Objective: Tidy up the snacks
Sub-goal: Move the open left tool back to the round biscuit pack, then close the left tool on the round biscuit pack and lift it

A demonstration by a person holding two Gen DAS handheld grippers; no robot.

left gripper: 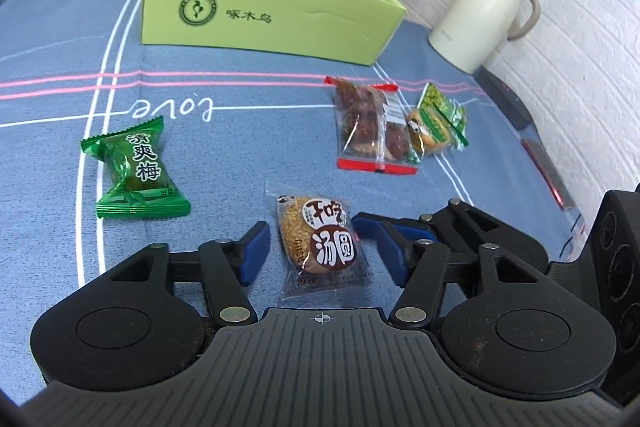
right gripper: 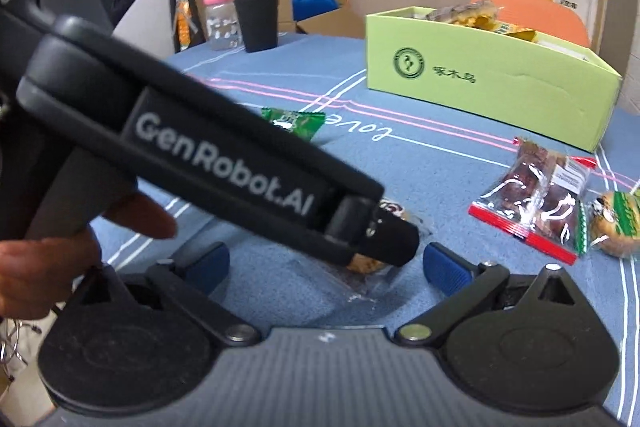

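Glossy clear plastic wraps the sesame snack (left gripper: pixel 318 243); the green candy wrapper (left gripper: pixel 136 169) shines like foil. The box (left gripper: pixel 260 15) is matt green cardboard, the surface (left gripper: pixel 240 147) woven blue cloth.

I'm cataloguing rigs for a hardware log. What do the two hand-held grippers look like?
Both, the left hand-held gripper and the right hand-held gripper, are matte black plastic with linkage arms on silver pivot pins, round side housings, a ribbed grey base and blue ribbed fingertips. The left's handle reads "GenRobot.AI" in white. No cables show.
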